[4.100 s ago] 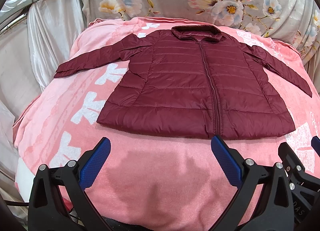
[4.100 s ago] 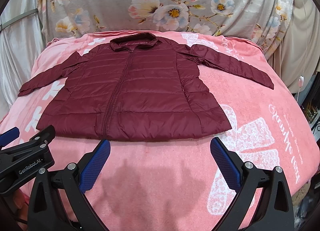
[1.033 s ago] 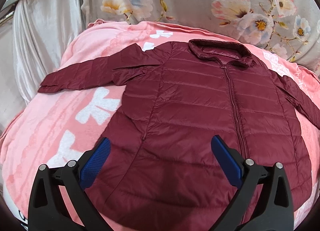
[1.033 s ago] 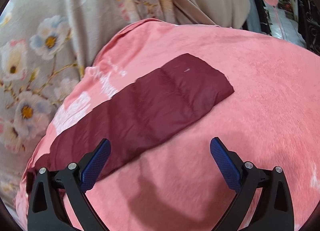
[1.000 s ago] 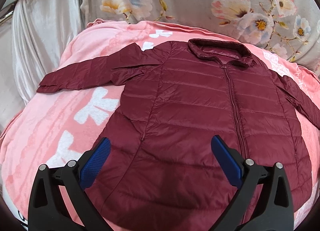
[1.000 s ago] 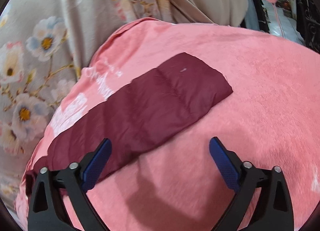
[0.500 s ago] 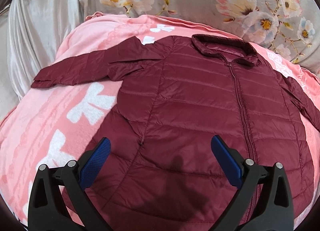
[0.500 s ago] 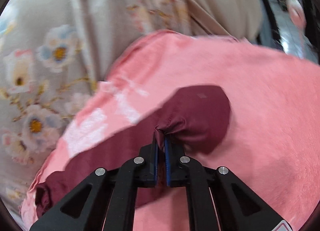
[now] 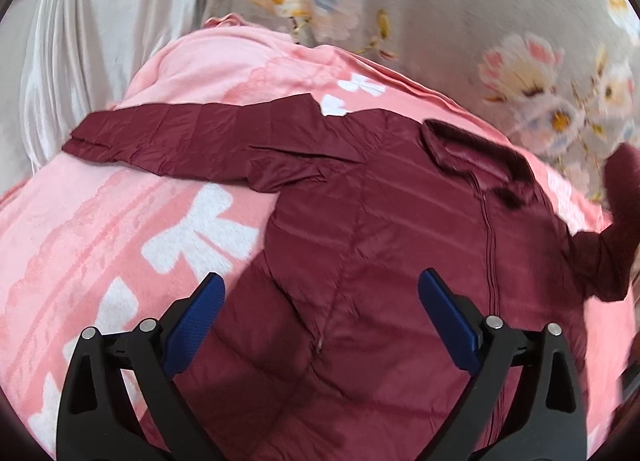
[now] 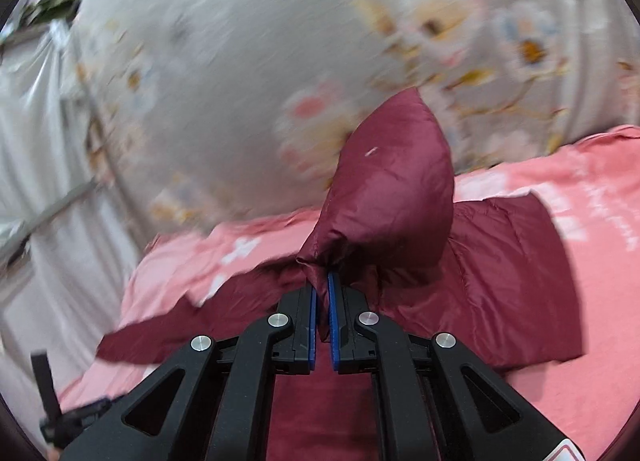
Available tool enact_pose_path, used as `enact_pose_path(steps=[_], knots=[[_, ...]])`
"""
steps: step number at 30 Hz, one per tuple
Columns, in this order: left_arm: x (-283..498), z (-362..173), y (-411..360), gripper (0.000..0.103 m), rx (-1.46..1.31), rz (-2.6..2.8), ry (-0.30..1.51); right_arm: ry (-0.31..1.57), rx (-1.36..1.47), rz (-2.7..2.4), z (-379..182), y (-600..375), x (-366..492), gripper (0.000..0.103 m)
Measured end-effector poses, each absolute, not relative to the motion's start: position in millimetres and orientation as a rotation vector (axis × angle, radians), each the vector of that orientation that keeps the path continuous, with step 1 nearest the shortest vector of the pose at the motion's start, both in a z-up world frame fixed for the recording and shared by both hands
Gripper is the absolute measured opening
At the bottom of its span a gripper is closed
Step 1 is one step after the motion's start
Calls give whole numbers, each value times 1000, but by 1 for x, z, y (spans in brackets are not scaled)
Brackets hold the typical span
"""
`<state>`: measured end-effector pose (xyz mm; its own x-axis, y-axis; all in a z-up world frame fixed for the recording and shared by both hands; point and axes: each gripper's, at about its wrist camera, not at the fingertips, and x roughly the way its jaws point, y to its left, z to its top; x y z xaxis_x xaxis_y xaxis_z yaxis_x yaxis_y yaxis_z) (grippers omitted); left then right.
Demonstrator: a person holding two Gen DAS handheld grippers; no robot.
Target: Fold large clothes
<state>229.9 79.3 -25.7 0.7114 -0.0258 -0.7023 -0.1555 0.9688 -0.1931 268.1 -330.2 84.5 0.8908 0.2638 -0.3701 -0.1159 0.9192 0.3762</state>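
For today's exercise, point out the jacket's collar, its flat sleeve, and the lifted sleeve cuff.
collar point(image 9: 472, 149), left wrist view, its middle.
flat sleeve point(image 9: 192, 137), left wrist view, mid-length.
lifted sleeve cuff point(image 10: 392, 181), right wrist view, its puffed face.

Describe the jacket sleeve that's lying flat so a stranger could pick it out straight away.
On the pink blanket with white bows lies a maroon quilted puffer jacket. Its flat sleeve stretches toward the silvery curtain; the other sleeve is lifted, pinched in the right gripper.

Soft, even indoor light falls with no glare — only a dim shadow on the jacket point(image 9: 400, 261) below the left gripper point(image 9: 320, 313) — while motion blur smears the floral curtain point(image 10: 240, 61) in the right wrist view and fisheye bending darkens every corner.
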Motion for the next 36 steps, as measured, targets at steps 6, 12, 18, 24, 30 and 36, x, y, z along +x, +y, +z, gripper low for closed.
enact_pose_path(steps=[6,12,18,24,30,36], knots=[[244,-26,95,93,-288,80,776,589,299,317,31,-253,292,5],[263,-27,83,93,-326,-57,805,696,261,350,0,-214,304,5],[280,-28,53,93,-343,-163,827,775,232,366,-19,-197,309,15],[299,-39,33,93,-438,-242,892,788,220,424,-16,-198,282,41],[300,-54,26,93,-462,-239,932,774,298,345,-12,-249,242,44],[312,-83,30,93,-461,-132,1012,755,487,90,-14,-349,236,44]])
